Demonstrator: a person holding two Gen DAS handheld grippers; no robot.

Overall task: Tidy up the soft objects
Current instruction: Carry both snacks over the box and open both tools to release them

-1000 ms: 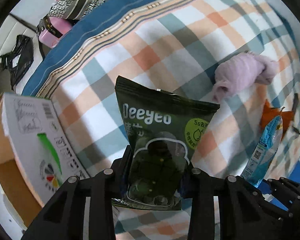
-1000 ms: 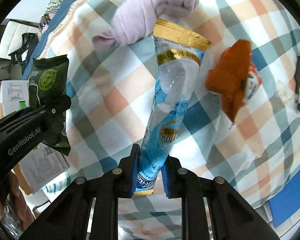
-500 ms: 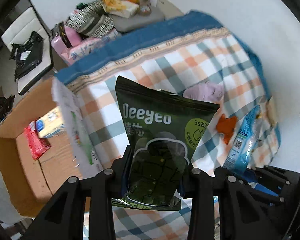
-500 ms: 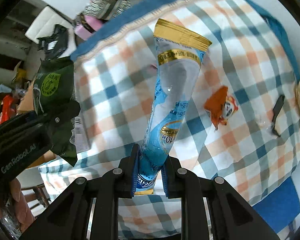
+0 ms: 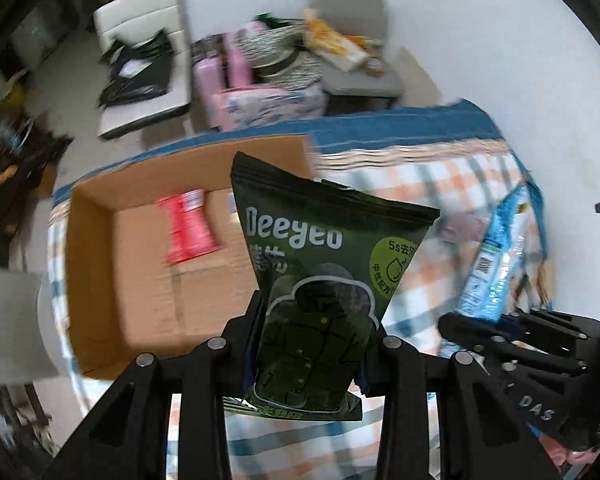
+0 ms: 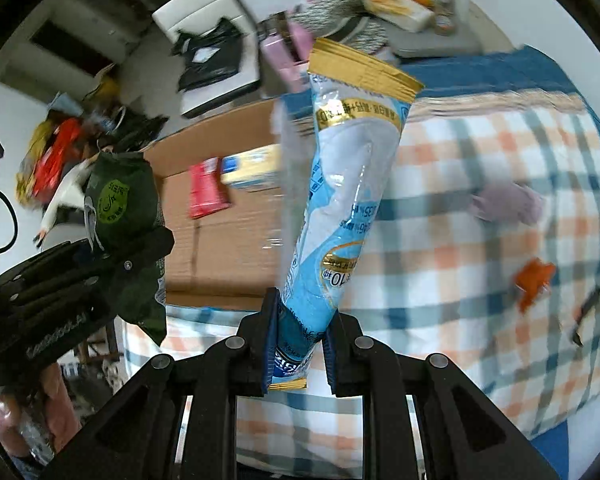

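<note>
A: What's the biggest thing in view?

B: The bed with the plaid sheet (image 6: pixel 480 264), and next the open cardboard box (image 5: pixel 96 280) resting on its near corner. A red packet (image 5: pixel 186 228) already lies on the box floor, and the right wrist view shows a blue-and-yellow carton (image 6: pixel 252 168) touching it.

A: And the grippers?

B: The left gripper (image 5: pixel 312 348) has its jaws clamped on the lower part of a dark green Deeyeo pouch (image 5: pixel 332 264), held upright in the air with the box behind it. The right gripper (image 6: pixel 300 344) is clamped on the bottom end of a long light-blue pouch (image 6: pixel 348 184), also lifted clear of the sheet.

A: So how far along is it?

B: Roughly midway, I'd judge. Two items are boxed and two are in transit, not yet released. Left on the sheet are a lilac cloth bundle (image 6: pixel 508 204), a small orange packet (image 6: pixel 534 280) and a thin dark object (image 6: pixel 586 312) I can't identify.
</note>
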